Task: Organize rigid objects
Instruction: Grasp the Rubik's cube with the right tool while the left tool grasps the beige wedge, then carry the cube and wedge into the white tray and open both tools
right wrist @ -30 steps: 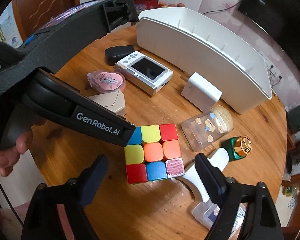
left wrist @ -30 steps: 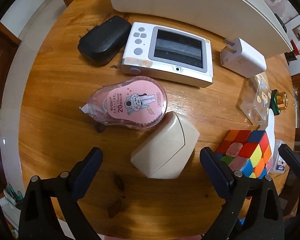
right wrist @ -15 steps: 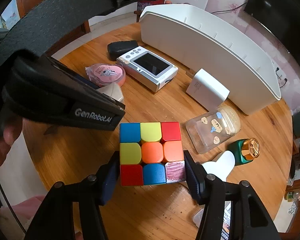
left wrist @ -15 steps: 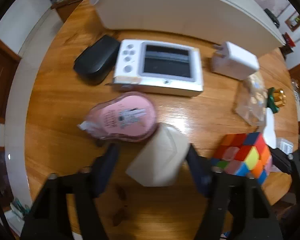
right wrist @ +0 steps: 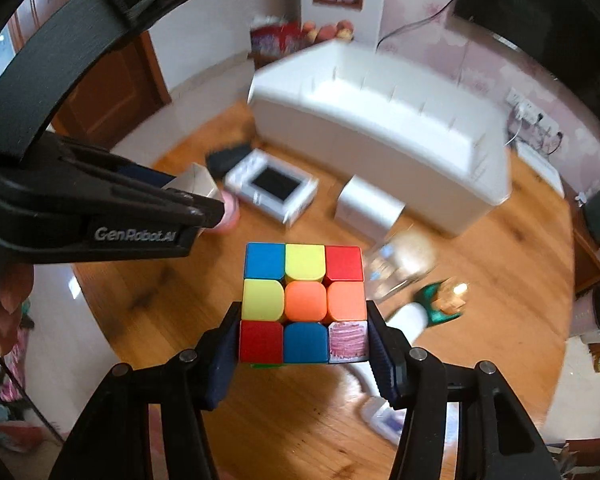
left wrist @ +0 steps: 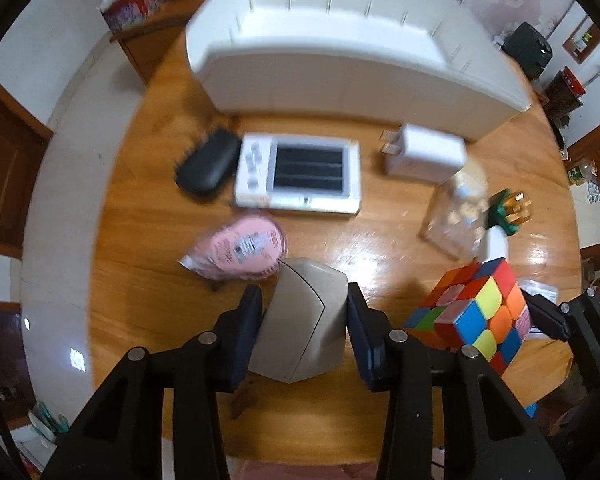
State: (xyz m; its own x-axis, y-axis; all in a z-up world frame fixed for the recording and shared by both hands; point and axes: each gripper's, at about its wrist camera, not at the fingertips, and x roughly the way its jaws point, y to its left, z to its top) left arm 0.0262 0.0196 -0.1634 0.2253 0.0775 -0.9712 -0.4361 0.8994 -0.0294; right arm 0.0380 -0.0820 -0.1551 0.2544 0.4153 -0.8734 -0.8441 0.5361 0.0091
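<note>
Rigid objects lie spread over your round, glossy wooden surface [left wrist: 148, 216], in front of a long white plastic bin [left wrist: 340, 60] with ribbed inner walls. Farthest left in the left wrist view is a matte black oblong case [left wrist: 208, 168], just beside a flat white device [left wrist: 300, 178] with a dark screen and small grey buttons. Below them lies a pink teardrop-shaped tape dispenser [left wrist: 240, 254] with a printed label too blurred to read. Your left tool [left wrist: 302, 334] is clamped on the beige box [left wrist: 304, 324], a smooth, angular plastic shape with a seam down its face; both pads press its sides, and it looks raised off the wood. Further right sit a white plug adapter [left wrist: 424, 154], a clear jar [left wrist: 456, 216] on its side with small printed shapes, and a green bottle with a gold cap [left wrist: 510, 212].

Your right tool [right wrist: 302, 348] grips the puzzle cube [right wrist: 303, 302], held above the wood by its lower row. Its face shows rounded glossy tiles in blue, yellow, red and orange, plus one white tile scribbled pink. The left tool's black arm, seen from the right wrist camera, reads "GenRobot.AI" in white letters.
</note>
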